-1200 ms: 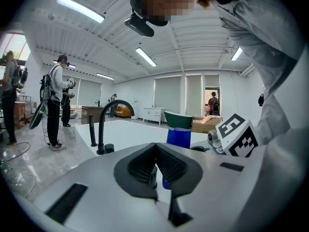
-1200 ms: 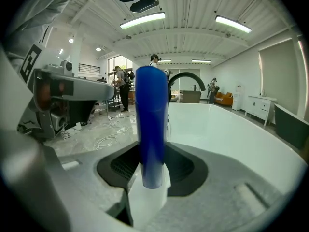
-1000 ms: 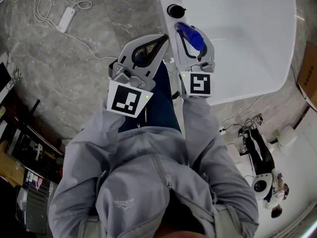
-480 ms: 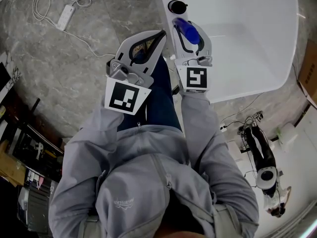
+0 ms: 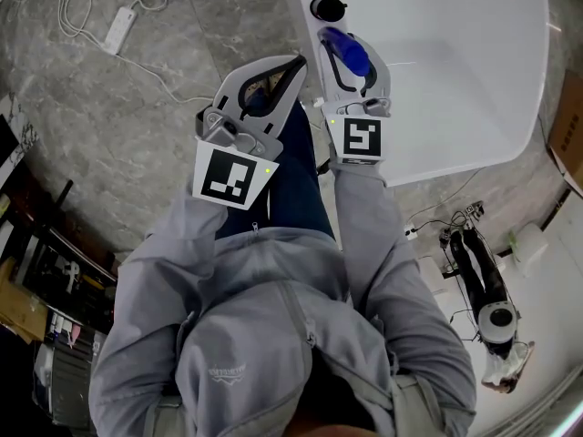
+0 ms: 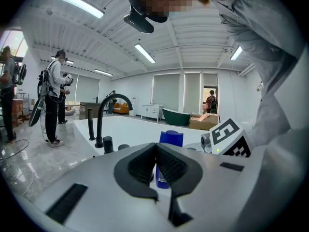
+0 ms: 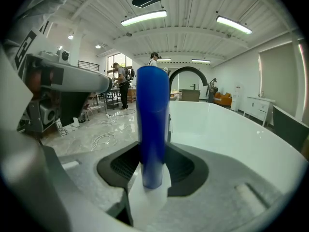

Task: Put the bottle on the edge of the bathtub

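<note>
Item: blue bottle (image 7: pixel 153 124), cylindrical, upright, long axis vertical, rounded top end uppermost. Location: between the jaws of the right gripper (image 7: pixel 153 166), whose ribbed pads (image 7: pixel 124 164) are clamped on its lower body from both sides. Position from the head view: over the near rim of the white bathtub (image 5: pixel 455 80), near a black knob (image 5: pixel 326 9); contact between the bottle's base and the rim cannot be told. Left gripper (image 6: pixel 156 148): jaws together at the tips, nothing between them, held beside the right gripper off the tub's outer side, over the grey marble floor (image 5: pixel 118 116). Fittings: arched black faucet (image 6: pixel 107 117) on the rim beyond the bottle. Sundry: white power strip (image 5: pixel 121 29) with cable on the floor.
</note>
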Demonstrator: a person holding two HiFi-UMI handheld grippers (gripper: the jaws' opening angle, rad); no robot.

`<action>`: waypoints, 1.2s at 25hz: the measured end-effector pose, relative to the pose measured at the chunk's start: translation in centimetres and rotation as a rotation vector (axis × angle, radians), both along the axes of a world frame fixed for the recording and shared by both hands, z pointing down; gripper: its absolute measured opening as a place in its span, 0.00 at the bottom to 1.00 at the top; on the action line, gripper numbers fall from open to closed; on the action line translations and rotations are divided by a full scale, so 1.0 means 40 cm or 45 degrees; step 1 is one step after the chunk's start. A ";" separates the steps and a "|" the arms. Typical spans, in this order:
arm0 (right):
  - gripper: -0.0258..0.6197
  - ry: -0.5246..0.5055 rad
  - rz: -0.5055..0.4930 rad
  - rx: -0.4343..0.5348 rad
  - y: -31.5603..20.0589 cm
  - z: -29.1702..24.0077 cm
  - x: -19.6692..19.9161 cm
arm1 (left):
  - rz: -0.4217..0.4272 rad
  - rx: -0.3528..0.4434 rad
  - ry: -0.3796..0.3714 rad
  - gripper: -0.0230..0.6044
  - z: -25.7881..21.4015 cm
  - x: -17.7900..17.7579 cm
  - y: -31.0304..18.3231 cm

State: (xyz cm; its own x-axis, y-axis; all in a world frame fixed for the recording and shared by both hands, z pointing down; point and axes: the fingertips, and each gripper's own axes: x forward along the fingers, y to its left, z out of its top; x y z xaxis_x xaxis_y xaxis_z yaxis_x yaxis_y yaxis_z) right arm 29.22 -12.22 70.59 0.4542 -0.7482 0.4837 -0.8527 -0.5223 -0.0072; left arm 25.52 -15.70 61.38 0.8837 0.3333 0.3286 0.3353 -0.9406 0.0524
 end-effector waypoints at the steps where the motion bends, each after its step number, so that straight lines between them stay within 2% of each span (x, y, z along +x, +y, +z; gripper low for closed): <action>1: 0.29 -0.001 0.002 0.006 0.001 -0.001 -0.001 | 0.001 0.001 -0.001 0.05 -0.001 -0.001 0.000; 10: 0.32 -0.043 0.006 0.029 -0.013 -0.004 -0.006 | 0.005 -0.008 0.004 0.05 -0.015 -0.011 -0.005; 17: 0.42 -0.124 0.053 0.003 0.007 0.014 -0.020 | 0.006 -0.009 0.002 0.05 -0.031 -0.014 -0.011; 21: 0.42 -0.162 0.092 -0.045 0.041 0.016 -0.040 | 0.004 -0.001 0.002 0.05 -0.048 -0.018 -0.018; 26: 0.42 -0.223 0.127 -0.160 0.101 0.014 -0.076 | 0.010 0.006 0.005 0.05 -0.090 -0.020 -0.009; 30: 0.39 -0.237 0.144 -0.172 0.115 -0.047 -0.094 | 0.020 -0.003 0.007 0.05 -0.142 -0.034 0.003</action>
